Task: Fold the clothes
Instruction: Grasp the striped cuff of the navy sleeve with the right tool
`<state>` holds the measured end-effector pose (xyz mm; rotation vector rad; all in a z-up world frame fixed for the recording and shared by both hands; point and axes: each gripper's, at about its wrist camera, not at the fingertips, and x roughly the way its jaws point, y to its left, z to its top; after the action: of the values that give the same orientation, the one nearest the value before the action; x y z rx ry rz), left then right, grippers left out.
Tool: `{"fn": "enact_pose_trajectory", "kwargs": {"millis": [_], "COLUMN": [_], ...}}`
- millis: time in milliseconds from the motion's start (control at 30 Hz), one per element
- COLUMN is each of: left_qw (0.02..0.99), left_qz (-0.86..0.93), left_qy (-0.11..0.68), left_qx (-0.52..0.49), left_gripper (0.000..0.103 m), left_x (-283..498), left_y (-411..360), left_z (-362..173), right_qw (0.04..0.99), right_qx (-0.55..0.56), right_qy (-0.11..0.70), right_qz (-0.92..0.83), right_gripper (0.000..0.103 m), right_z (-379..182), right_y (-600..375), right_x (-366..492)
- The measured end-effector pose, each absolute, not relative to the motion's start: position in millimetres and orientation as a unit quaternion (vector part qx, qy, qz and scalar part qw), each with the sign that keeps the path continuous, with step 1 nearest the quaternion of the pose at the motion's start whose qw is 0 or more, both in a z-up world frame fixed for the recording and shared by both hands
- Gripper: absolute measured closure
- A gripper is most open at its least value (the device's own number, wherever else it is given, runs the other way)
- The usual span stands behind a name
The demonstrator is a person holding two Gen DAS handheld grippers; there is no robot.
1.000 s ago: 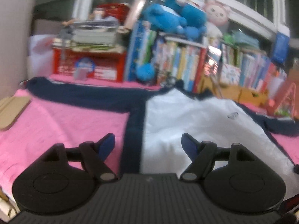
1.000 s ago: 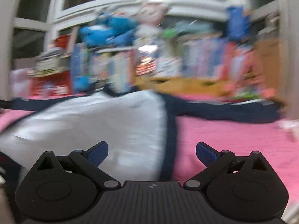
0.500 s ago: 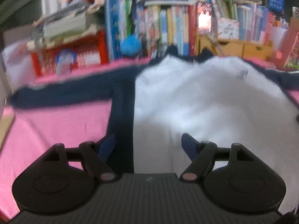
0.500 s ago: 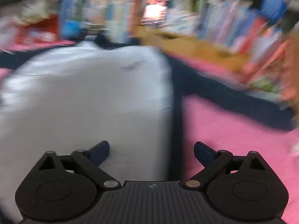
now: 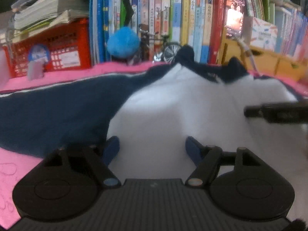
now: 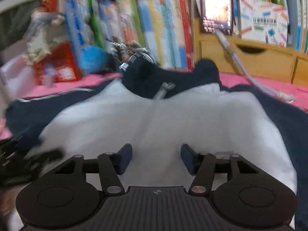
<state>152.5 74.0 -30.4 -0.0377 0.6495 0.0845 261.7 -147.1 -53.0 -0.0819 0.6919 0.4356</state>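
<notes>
The white-bodied, navy-sleeved zip jacket (image 6: 157,115) runs toward twelve o'clock from your right gripper (image 6: 156,158), nearer its collar; its empty jaws are closing; your left gripper (image 5: 152,150) gapes wide, empty.

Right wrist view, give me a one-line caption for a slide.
Right gripper, jaws closing with nothing pinched, over a white and navy jacket spread on a pink cover.

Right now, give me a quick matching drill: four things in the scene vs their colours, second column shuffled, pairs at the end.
Things:
1. jacket body
2. jacket sleeve
3. bed cover
4. crate

Colours:
A. red
B. pink
C. white
D. navy

Pairs: 1-C, 2-D, 3-B, 4-A
</notes>
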Motion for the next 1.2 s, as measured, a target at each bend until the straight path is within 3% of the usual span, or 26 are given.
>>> {"fn": "enact_pose_trajectory", "kwargs": {"millis": [67,200,333,500,600,733,800,1000,1067,1133,1200], "left_qw": [0.946,0.946,0.945,0.945,0.945,0.945,0.945,0.944,0.944,0.944,0.944], "left_qz": [0.040,0.040,0.041,0.041,0.041,0.041,0.042,0.045,0.045,0.046,0.046], "left_qy": [0.322,0.323,0.324,0.325,0.325,0.325,0.325,0.326,0.327,0.327,0.327], "left_qx": [-0.007,-0.008,-0.006,-0.005,-0.006,-0.006,-0.006,-0.005,-0.006,-0.006,-0.006], "left_gripper": [0.024,0.023,0.023,0.023,0.023,0.022,0.022,0.020,0.019,0.019,0.019], "left_x": [152,150,152,155,155,154,154,155,155,155,155], "left_y": [71,72,72,72,72,73,73,73,73,73,73], "left_z": [-32,-34,-33,-33,-33,-33,-34,-34,-34,-34,-34], "right_qw": [0.931,0.945,0.937,0.955,0.939,0.927,0.935,0.934,0.936,0.938,0.929], "right_qx": [-0.071,-0.033,-0.021,0.007,0.009,-0.056,-0.042,-0.004,0.060,0.138,0.194], "right_qy": [0.317,0.324,0.342,0.295,0.310,0.341,0.336,0.319,0.291,0.246,0.213], "right_qz": [0.168,0.041,-0.058,0.024,0.150,0.148,0.104,-0.161,-0.189,-0.201,-0.233], "right_gripper": [0.051,0.048,0.055,0.053,0.051,0.051,0.041,0.040,0.039,0.027,0.023], "right_z": [-58,-58,-50,-23,-24,-44,-52,-49,-41,-35,-33], "right_y": [-151,-214,-266,-254,-232,-236,-275,-419,-460,-498,-531], "right_x": [284,347,375,329,288,262,262,268,251,223,204]}}
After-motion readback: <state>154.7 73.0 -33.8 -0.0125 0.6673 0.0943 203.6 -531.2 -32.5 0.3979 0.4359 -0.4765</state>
